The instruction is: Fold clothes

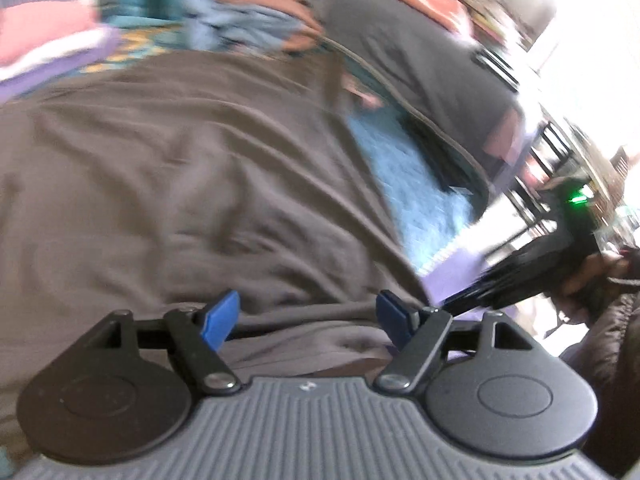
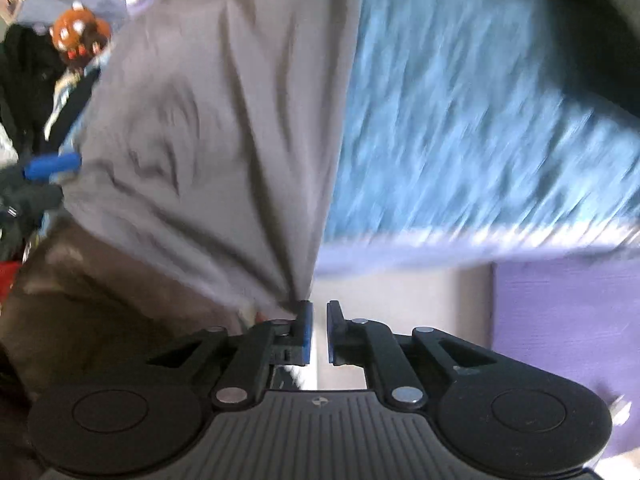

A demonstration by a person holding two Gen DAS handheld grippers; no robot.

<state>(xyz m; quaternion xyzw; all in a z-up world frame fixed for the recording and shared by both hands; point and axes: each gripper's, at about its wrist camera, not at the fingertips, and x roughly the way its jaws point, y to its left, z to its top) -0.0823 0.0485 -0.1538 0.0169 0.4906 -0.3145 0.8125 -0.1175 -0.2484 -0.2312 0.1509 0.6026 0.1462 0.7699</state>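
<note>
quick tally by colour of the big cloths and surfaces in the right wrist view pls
grey: 1, the grey garment
blue: 1, the blue fuzzy cloth
purple: 1, the purple surface
total: 3
The dark brown patch at lower left is too blurred to identify, so it is not counted.

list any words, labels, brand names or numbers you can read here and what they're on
None can be read.
left gripper: only a small pale mark on its ribbed grey body, a symbol, not letters.
right gripper: the same kind of small mark.
grey garment: no print or tag showing.
Background: too blurred to tell.
</note>
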